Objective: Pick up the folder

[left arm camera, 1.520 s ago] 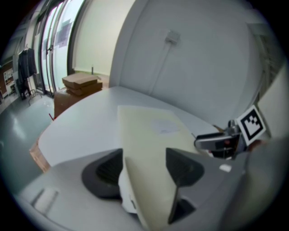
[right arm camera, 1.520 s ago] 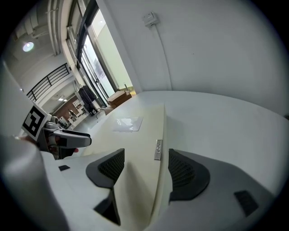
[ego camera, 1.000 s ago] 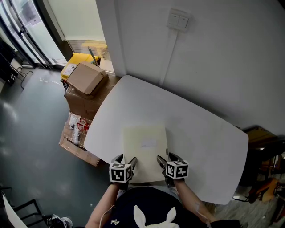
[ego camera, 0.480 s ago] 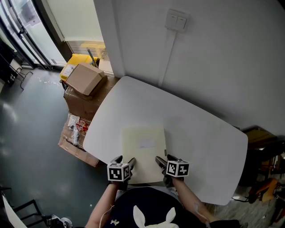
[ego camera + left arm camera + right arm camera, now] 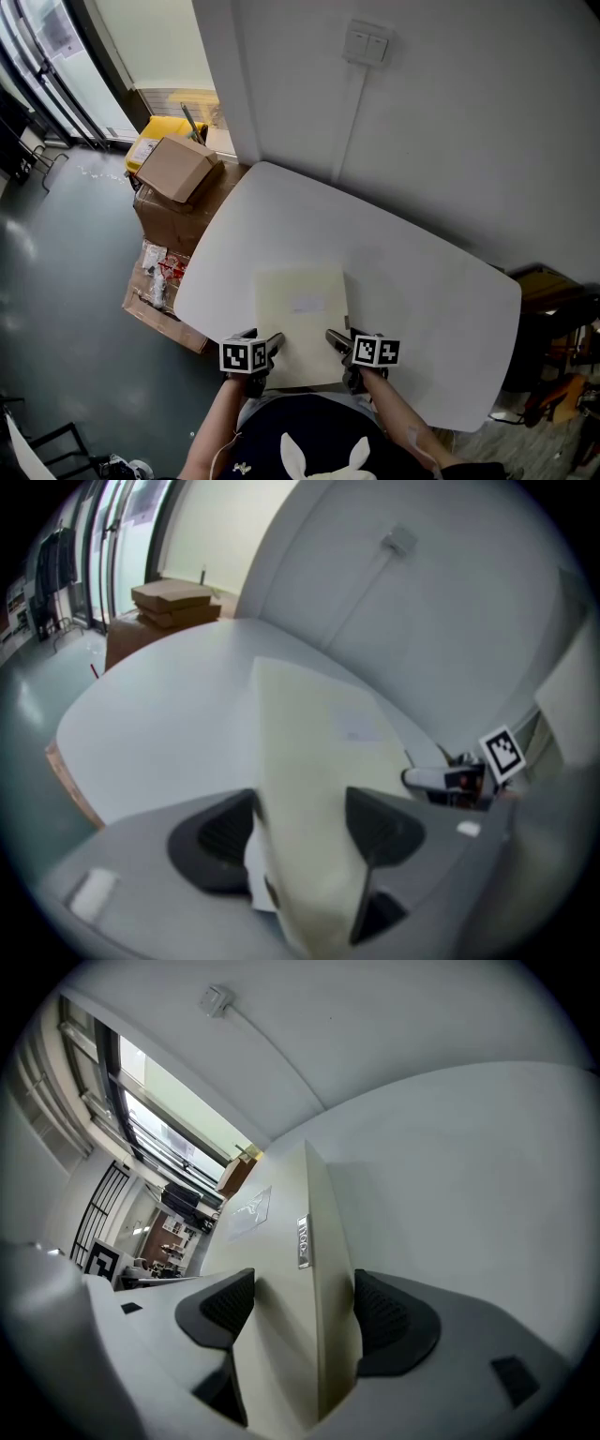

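Note:
A cream folder (image 5: pixel 302 323) lies flat on the white table (image 5: pixel 422 272), its near edge towards me. My left gripper (image 5: pixel 262 339) straddles the near left corner. In the left gripper view the folder (image 5: pixel 319 752) runs between the jaws of the left gripper (image 5: pixel 300 822), with white paper showing at its edge. My right gripper (image 5: pixel 345 339) straddles the near right corner. Its jaws have just been opening, and the labelled spine of the folder (image 5: pixel 302 1241) sits between the pads of the right gripper (image 5: pixel 305 1307). Both grippers look open around the folder.
Cardboard boxes (image 5: pixel 178 169) and a yellow bin (image 5: pixel 159 127) stand on the floor beyond the table's left end. A wall with a switch (image 5: pixel 361 44) runs along the far side. Dark furniture (image 5: pixel 562 319) stands at the right end.
Both grippers have shifted slightly back towards me and rolled a little at the folder's near edge. The folder has stayed flat on the table.

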{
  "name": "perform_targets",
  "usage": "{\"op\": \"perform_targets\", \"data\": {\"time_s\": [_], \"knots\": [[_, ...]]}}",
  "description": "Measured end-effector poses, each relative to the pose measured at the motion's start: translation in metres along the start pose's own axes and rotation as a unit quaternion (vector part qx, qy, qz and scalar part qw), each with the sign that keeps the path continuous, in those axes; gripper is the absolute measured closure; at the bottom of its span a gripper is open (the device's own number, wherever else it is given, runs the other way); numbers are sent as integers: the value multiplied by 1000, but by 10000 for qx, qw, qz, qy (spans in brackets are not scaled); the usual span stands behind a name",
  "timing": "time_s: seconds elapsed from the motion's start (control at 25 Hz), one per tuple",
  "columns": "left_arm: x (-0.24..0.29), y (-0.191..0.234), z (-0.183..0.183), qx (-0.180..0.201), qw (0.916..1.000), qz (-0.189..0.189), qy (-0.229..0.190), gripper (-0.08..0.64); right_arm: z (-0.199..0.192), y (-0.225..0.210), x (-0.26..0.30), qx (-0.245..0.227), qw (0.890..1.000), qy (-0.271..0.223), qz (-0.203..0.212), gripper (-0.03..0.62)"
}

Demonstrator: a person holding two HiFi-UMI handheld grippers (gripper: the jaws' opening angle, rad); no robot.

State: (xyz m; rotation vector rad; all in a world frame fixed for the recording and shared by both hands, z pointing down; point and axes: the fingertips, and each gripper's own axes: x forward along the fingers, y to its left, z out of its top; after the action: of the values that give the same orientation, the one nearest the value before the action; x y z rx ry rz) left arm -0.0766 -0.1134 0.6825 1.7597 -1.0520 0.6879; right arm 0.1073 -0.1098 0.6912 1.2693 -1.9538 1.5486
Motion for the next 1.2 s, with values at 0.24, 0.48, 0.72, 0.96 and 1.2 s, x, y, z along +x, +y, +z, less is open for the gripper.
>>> {"op": "perform_targets", "data": {"time_s": [0.24, 0.48, 0.72, 0.96, 1.2], "knots": [[3, 1, 1, -16, 9998, -61, 211, 261, 0, -1, 2, 85, 9998, 178, 82, 295], [8, 2, -1, -180, 9984, -316, 427, 253, 0, -1, 4, 129, 9995, 280, 114, 293], [14, 4, -6, -480, 9938, -747, 664, 238, -1, -2, 5, 158, 9993, 298, 171, 291], [17, 4, -8, -643, 9892, -1058, 781, 230, -1, -2, 6, 174, 9991, 318, 226, 288], [18, 5, -10, -805, 9868, -1221, 691, 225, -2, -2, 6, 221, 9989, 310, 260, 288]]}}
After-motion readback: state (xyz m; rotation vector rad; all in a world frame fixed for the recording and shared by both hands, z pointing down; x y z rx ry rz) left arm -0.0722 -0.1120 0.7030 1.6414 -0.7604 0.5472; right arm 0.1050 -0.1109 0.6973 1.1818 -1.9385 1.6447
